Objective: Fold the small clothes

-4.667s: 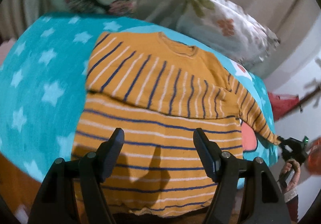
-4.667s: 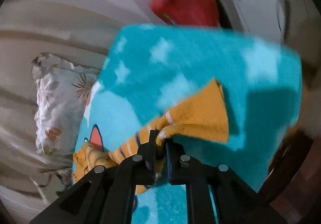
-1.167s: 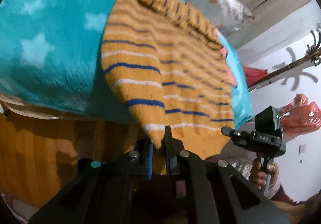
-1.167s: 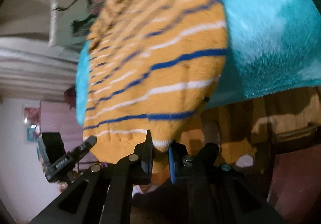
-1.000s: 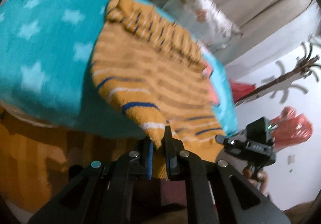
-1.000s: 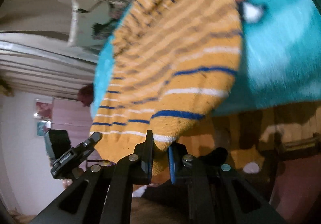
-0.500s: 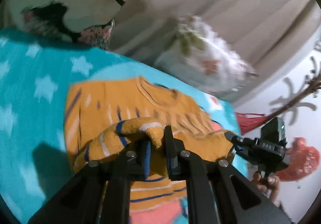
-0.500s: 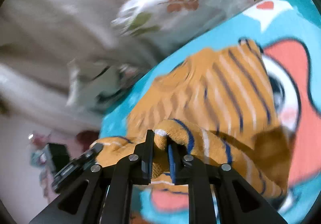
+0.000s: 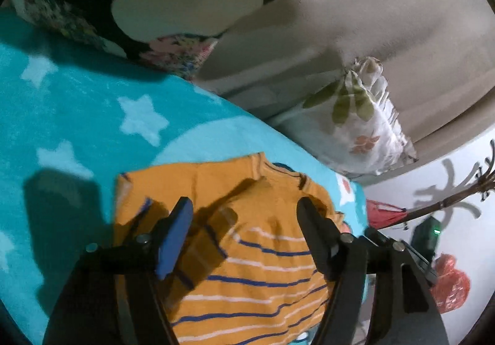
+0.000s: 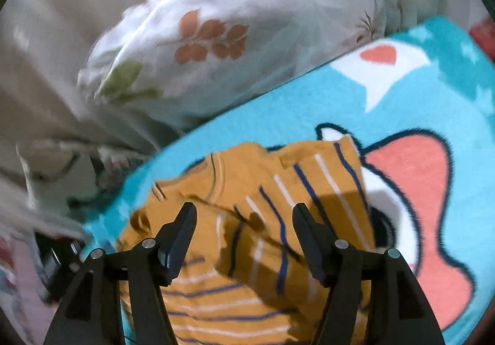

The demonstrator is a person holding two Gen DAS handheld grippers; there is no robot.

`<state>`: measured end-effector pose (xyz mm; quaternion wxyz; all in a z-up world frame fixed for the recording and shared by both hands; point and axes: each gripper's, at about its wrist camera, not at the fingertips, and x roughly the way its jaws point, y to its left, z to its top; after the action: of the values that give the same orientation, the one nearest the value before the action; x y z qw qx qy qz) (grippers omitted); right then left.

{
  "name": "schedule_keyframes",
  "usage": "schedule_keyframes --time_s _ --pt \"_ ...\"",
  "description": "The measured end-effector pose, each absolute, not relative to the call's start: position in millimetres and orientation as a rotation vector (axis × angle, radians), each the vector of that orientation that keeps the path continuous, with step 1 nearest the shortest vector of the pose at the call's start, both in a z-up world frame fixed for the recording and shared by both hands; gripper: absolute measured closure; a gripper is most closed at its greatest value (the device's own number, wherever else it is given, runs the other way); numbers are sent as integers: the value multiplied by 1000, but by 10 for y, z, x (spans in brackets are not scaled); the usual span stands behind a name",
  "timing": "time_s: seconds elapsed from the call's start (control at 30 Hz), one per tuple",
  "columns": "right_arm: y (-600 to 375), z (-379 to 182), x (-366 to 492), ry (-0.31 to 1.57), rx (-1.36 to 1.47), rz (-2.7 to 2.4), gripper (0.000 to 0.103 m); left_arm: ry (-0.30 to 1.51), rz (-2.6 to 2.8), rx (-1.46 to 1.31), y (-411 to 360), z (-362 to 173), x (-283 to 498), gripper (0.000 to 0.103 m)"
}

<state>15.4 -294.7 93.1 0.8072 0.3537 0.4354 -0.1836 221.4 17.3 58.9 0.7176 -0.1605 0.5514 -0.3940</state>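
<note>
A small mustard-yellow sweater [image 9: 253, 255] with blue and white stripes lies folded on a teal star blanket [image 9: 77, 128]. Its lower half is laid up over the chest, near the collar [image 9: 272, 168]. My left gripper [image 9: 244, 227] is open and empty just above the folded edge. In the right wrist view the same sweater [image 10: 263, 236] lies under my right gripper [image 10: 244, 227], which is open and empty too. The right gripper also shows at the right edge of the left wrist view [image 9: 399, 249].
A floral white pillow [image 9: 365, 128] and a second patterned pillow [image 9: 92, 14] lie at the back against beige curtains. The blanket has a cartoon print [image 10: 417, 184] beside the sweater. A coat stand [image 9: 458, 199] and red bags [image 9: 448, 283] stand at the right.
Both grippers carried the sweater's hem up from the bed's edge over the chest, then opened and let it go. The hem now rests near the collar.
</note>
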Motion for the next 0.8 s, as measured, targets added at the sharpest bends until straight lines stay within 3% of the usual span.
schedule_keyframes --time_s 0.23,0.37,0.47,0.63,0.8 --pt "-2146 584 381 1089 574 -180 45 1208 -976 -122 80 501 1693 34" --pt "-2265 344 620 1154 403 -318 49 1163 -939 63 -167 297 1683 34" --pt "-2711 299 793 1134 443 -450 52 1110 -788 141 -274 202 2005 34" --pt "-3187 307 806 1087 687 -489 55 1195 -756 -42 -153 144 2425 34" --pt "-3355 479 498 1022 751 -515 53 1217 -681 -114 15 182 2557 34"
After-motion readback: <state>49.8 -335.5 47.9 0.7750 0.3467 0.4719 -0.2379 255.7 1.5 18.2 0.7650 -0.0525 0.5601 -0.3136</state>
